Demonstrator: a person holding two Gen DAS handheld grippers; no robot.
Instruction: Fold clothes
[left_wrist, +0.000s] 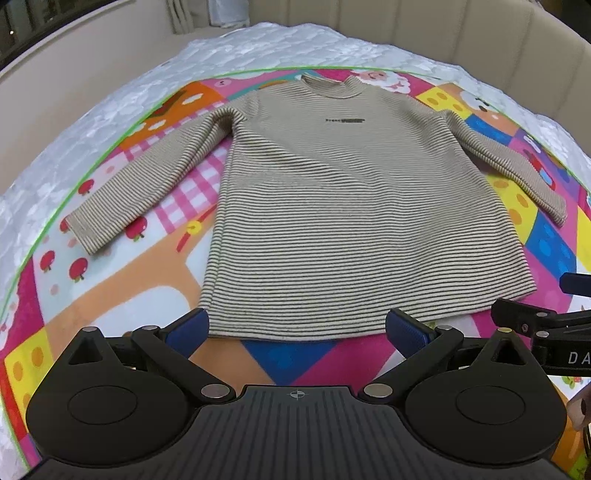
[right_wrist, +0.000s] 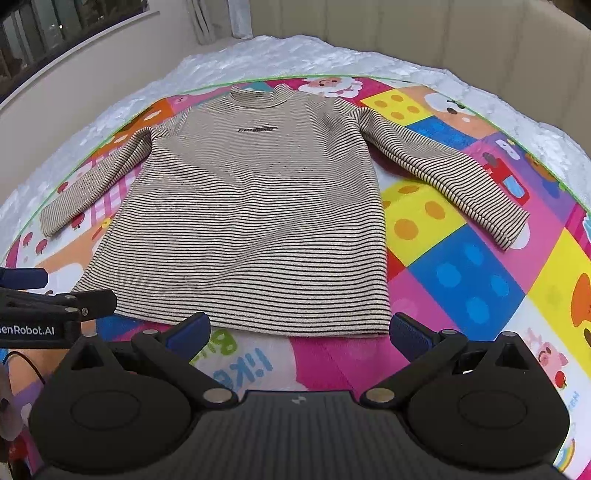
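Observation:
A beige long-sleeved sweater with thin dark stripes (left_wrist: 332, 206) (right_wrist: 251, 221) lies flat, front up, on a colourful play mat (left_wrist: 122, 284) (right_wrist: 472, 273), collar away from me and both sleeves spread outward. My left gripper (left_wrist: 297, 330) stands open just short of the hem, near its left part, with nothing between its blue pads. My right gripper (right_wrist: 299, 332) is open too, just before the hem's right part. Each gripper shows at the side edge of the other's view: the right gripper (left_wrist: 546, 325) and the left gripper (right_wrist: 48, 314).
The mat lies on a white textured bed cover (left_wrist: 110, 99) (right_wrist: 332, 55). A beige padded headboard (left_wrist: 461, 33) (right_wrist: 443, 37) rises behind it, and a window (right_wrist: 55, 22) with a curtain sits at the far left. Bare mat lies around the sleeves.

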